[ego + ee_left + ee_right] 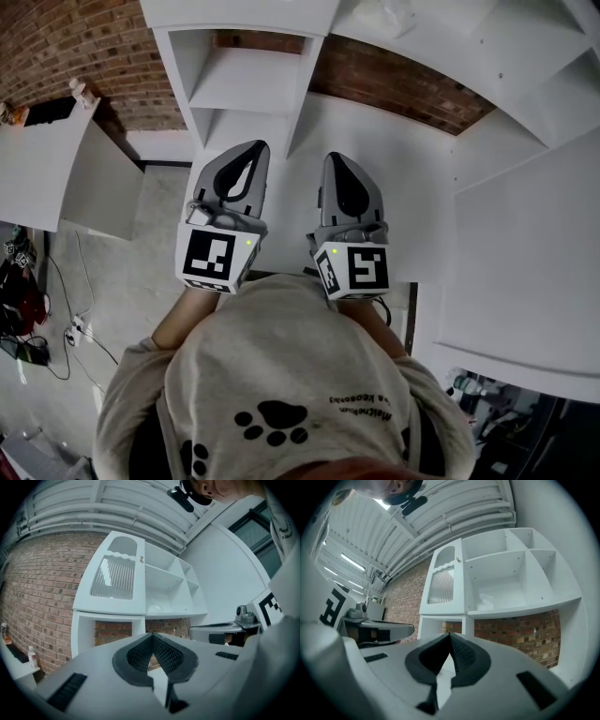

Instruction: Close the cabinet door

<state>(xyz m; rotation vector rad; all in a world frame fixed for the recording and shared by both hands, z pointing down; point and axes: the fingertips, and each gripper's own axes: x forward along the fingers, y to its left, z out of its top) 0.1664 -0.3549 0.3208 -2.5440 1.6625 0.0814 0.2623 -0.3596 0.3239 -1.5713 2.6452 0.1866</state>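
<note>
From above, the left claw [242, 169] and right claw [345, 178] sit side by side near the cabinet [246, 89]. Both are pressed together and hold nothing.

In the left claw's view, the door [115, 576] on the cabinet's left side looks shut flat.

The right claw's view shows the same, so I think the job is done.

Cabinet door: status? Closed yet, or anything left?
Looks done: the ribbed-panel door sits flush with the front of the cabinet in both gripper views. Nothing in hand: left gripper and right gripper have jaws together, empty, clear of the door. Nothing visibly left.
</note>
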